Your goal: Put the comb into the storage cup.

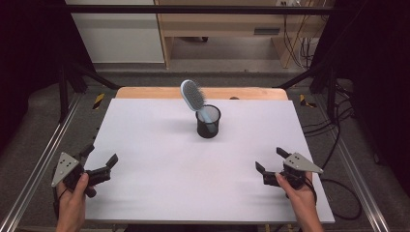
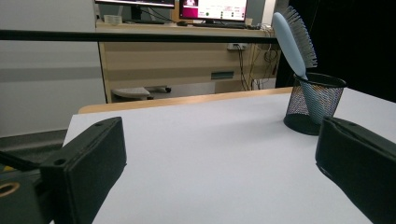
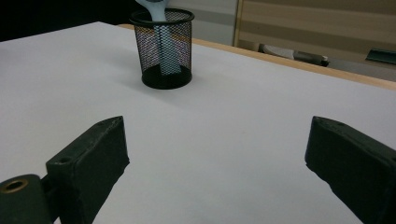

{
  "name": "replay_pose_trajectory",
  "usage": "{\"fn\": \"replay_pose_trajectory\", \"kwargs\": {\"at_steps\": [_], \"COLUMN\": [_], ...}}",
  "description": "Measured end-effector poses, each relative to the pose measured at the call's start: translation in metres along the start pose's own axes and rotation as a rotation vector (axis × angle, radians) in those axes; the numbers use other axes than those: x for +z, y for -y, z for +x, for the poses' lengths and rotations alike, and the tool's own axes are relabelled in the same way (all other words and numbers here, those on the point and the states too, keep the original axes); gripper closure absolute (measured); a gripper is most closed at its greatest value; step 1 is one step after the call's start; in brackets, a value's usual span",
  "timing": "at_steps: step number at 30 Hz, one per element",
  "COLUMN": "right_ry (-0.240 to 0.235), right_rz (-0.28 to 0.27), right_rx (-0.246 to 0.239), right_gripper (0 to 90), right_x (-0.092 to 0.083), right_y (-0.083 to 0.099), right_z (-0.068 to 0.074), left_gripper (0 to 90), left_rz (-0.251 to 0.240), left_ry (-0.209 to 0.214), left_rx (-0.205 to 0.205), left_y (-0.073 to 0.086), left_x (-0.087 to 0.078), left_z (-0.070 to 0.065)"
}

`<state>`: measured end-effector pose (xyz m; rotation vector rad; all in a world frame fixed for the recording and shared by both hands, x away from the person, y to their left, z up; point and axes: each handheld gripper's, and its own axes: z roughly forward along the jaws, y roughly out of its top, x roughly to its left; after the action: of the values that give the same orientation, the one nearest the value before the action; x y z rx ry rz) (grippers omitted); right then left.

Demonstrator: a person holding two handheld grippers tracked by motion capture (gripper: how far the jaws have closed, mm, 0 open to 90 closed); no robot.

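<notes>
I hold my left hand-held gripper [image 1: 100, 162] at the near left corner of the surface [image 1: 159, 164], well apart from the black mesh cup [image 1: 208, 123], and its jaws stand wide apart with nothing between them. My right hand-held gripper [image 1: 270, 161] sits near the opposite near corner, also well apart from the cup, its jaws spread just as wide and holding nothing. Both point roughly toward the cup.

The cup stands upright a little beyond the middle of the surface, nearer the far edge. A light blue hairbrush [image 1: 194, 98] stands in it handle-down (the handle shows through the mesh in the right gripper view), leaning so that its head rises above the rim and tilts to the cup's left in the high view. In the left gripper view the brush's bristles face away from the cup's left side, toward the dark curtain behind.
</notes>
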<state>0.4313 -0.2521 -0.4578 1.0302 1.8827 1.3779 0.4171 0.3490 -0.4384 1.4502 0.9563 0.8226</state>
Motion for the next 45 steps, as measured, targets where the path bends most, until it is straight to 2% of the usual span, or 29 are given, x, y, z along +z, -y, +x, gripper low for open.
{"fn": "replay_pose_trajectory", "kwargs": {"at_steps": [10,29,37,45], "right_ry": [-0.004,-0.010,-0.013,-0.017], "right_rz": [0.000,0.002,0.000,0.000], "right_rx": [-0.002,-0.008,-0.017,-0.024], "right_gripper": [5.9,5.9,5.6,5.3], "right_x": [0.000,0.000,0.000,0.000], "right_y": [0.000,0.001,0.001,0.002], "right_z": [0.000,0.001,0.001,0.002], "left_gripper": [1.9,1.9,1.9,2.0], "left_rz": [0.013,0.046,0.052,0.047], "left_ry": [0.040,0.085,0.106,0.111], "left_rx": [0.005,0.021,0.012,0.007], "left_y": [0.001,0.007,0.008,0.010], "left_x": [0.003,0.006,0.007,0.006], "left_z": [-0.008,-0.021,-0.027,-0.031]}}
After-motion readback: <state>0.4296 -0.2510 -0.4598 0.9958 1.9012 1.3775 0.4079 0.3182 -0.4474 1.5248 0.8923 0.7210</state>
